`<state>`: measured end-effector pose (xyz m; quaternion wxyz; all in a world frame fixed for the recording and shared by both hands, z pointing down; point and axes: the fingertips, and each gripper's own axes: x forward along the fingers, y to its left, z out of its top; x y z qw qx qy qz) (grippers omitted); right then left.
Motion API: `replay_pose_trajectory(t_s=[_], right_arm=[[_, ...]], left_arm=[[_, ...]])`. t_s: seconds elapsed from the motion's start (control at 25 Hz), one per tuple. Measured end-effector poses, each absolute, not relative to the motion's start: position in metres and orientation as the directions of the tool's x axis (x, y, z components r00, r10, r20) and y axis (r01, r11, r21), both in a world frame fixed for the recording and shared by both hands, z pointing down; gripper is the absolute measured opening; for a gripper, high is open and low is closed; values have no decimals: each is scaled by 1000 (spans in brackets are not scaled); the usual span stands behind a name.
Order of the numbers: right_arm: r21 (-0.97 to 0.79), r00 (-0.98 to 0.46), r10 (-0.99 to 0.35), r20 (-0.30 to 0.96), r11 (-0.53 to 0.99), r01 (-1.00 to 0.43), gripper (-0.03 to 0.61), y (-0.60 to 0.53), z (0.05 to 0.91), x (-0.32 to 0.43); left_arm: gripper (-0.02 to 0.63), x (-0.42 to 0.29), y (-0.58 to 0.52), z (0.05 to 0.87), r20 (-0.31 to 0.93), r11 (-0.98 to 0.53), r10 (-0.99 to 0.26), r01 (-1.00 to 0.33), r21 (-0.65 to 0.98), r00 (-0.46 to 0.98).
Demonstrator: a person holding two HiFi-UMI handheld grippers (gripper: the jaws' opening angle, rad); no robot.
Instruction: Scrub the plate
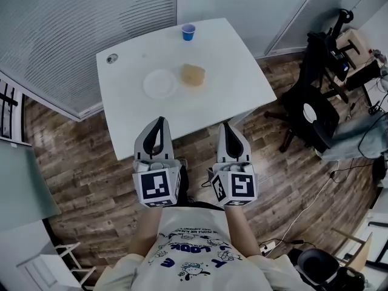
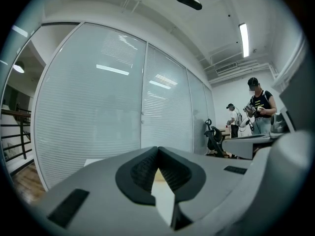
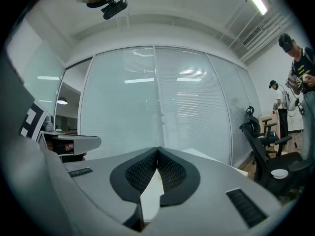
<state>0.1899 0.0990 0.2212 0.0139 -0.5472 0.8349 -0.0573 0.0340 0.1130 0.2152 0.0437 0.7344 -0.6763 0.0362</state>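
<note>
- White fabric T-shirt (image 1: 195,238) at 6 o'clock in the head view: blue block letters, upside down, seemingly "LOOK". The smaller print around them is too small to read.
- Cubes on the left gripper (image 1: 161,120) and right gripper (image 1: 225,125), toward 12 o'clock from the shirt: black-and-white square markers, no letters.

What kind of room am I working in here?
Most likely an office or lab workroom: glass partition walls with blinds, a black office chair on wood-look flooring, and a plain white table standing by the partitions.

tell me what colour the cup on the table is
Blue. The cup shows best in the head view.
</note>
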Motion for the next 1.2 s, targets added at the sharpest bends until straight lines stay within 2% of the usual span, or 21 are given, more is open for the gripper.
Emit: replay_pose_trajectory(t_s=[0.88, 1.2], right_arm=[[-85, -388, -918, 79, 381, -921, 18, -41, 230, 134], [-68, -392, -908, 145, 386, -920, 18, -56, 251, 122]], left_arm=[[26, -35, -15, 239, 176, -65, -982, -996, 56, 74], [26, -43, -30, 259, 225, -61, -971, -995, 77, 77]])
